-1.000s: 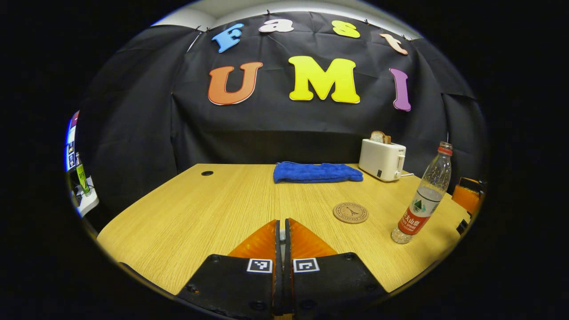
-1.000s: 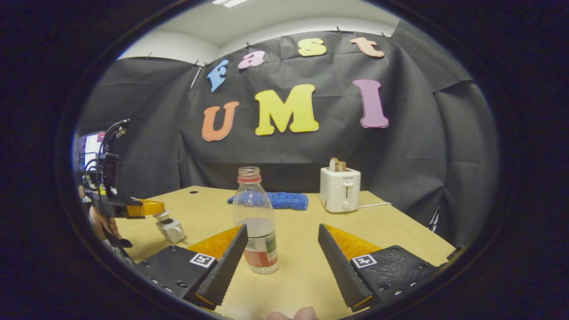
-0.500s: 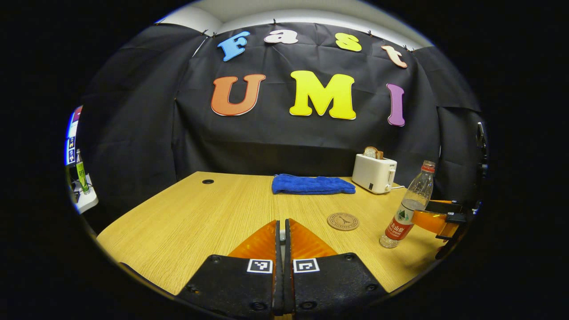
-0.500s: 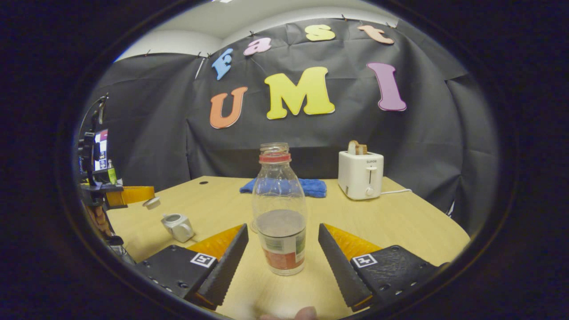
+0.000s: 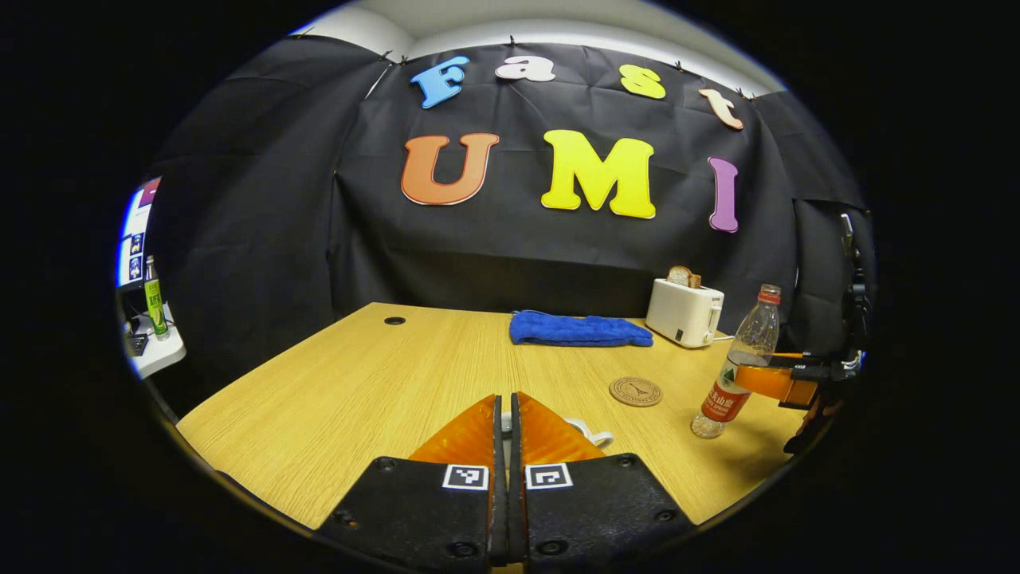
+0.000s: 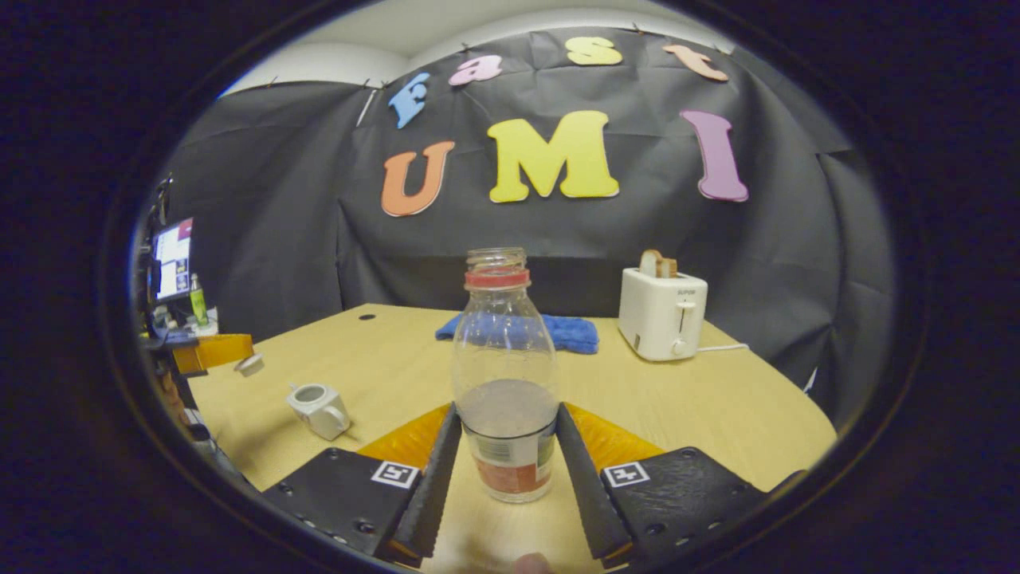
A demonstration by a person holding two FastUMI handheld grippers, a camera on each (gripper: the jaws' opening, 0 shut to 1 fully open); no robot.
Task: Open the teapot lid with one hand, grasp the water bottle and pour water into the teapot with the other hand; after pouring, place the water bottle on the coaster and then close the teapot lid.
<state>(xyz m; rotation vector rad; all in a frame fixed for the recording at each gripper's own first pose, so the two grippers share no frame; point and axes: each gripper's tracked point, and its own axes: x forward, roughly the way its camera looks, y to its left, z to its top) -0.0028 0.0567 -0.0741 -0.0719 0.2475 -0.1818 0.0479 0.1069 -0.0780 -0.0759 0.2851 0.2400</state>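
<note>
Clamping right gripper (image 6: 504, 446) jaws on water bottle (image 6: 505, 375) label band: thin, light, crushable; squeeze gently. Left gripper (image 5: 503, 422) jaws pinch lid (image 6: 249, 364).

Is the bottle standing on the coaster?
No. In the left gripper view the bottle stands on the bare table, with the coaster apart to its left.

bottle (image 6: 504, 383): clear plastic, no cap, red neck ring, red/green label, approx. a third full; upright on surface, pinched between right gripper (image 6: 504, 454) jaws
teapot (image 6: 320, 408): small, white, open top, upright, left of bottle
lid (image 6: 250, 364): white, held up by left gripper (image 6: 209, 351)
coaster (image 5: 635, 391): round, brown, flat, bare, near bottle
</note>
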